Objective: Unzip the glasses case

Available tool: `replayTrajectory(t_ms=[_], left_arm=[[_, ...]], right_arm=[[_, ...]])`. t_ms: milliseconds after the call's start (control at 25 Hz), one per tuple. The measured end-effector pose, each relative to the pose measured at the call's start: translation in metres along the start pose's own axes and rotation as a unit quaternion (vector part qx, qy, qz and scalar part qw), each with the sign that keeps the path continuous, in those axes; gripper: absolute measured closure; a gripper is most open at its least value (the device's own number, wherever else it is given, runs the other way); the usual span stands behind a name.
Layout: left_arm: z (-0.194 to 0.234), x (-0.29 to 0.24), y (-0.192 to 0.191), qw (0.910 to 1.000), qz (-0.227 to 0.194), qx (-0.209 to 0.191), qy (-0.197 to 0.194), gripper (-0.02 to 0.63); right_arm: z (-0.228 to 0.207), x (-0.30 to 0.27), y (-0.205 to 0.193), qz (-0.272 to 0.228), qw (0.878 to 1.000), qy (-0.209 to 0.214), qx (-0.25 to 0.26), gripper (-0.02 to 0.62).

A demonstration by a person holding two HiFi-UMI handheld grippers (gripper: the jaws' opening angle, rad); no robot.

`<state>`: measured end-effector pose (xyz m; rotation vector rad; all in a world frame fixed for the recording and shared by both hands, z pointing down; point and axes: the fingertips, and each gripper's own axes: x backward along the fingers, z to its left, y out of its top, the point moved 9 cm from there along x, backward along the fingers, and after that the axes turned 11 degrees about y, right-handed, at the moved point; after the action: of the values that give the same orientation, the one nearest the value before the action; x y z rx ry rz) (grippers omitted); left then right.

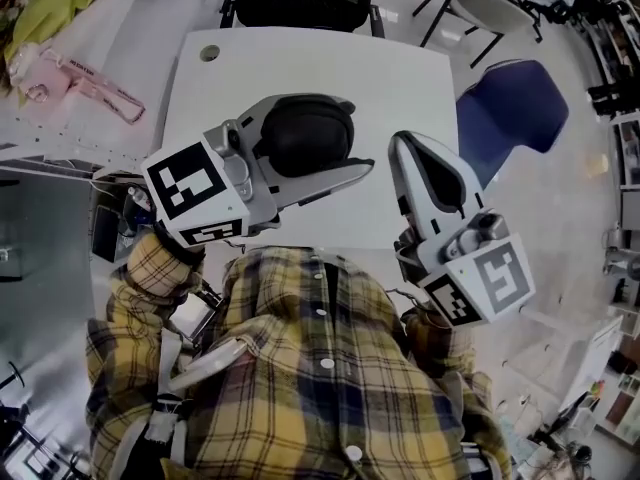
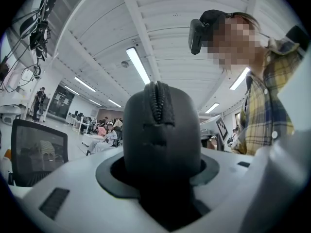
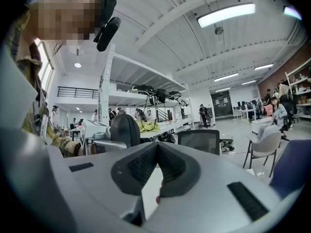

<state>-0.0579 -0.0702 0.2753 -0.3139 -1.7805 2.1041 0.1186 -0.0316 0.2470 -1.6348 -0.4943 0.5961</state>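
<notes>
Black fabric glasses case (image 1: pixel 305 133) clamped over white table (image 1: pixel 300 58) in left gripper (image 1: pixel 355 138), zip seemingly closed; right gripper (image 1: pixel 405 144) pinched together, empty, nearby; next, probably pinching the unseen zip pull.

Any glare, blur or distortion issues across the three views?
Head view: strong fisheye, the table edges curve, light even. Left gripper view: black vignette corners, glasses case dark but its zipper sharp. Right gripper view: ceiling light blown out, corners black.
</notes>
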Motion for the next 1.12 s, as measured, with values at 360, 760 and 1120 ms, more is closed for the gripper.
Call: replayTrajectory(t_ms=[360,760,1120], left_arm=[[0.002,0.000,0.000,1.0000,0.005,-0.002,-0.002,0.364],[0.003,-0.002,-0.002,1.0000,0.005,-0.003,-0.006,0.364],[0.003,-0.001,-0.002,0.9999,0.005,-0.005,-0.008,0.364]], right_arm=[[0.000,-0.005,-0.004,0.004,1.000,0.004,0.001,0.597],[0.000,-0.007,-0.008,0.007,1.000,0.004,0.003,0.597],[0.001,-0.011,-0.010,0.009,1.000,0.006,0.005,0.597]])
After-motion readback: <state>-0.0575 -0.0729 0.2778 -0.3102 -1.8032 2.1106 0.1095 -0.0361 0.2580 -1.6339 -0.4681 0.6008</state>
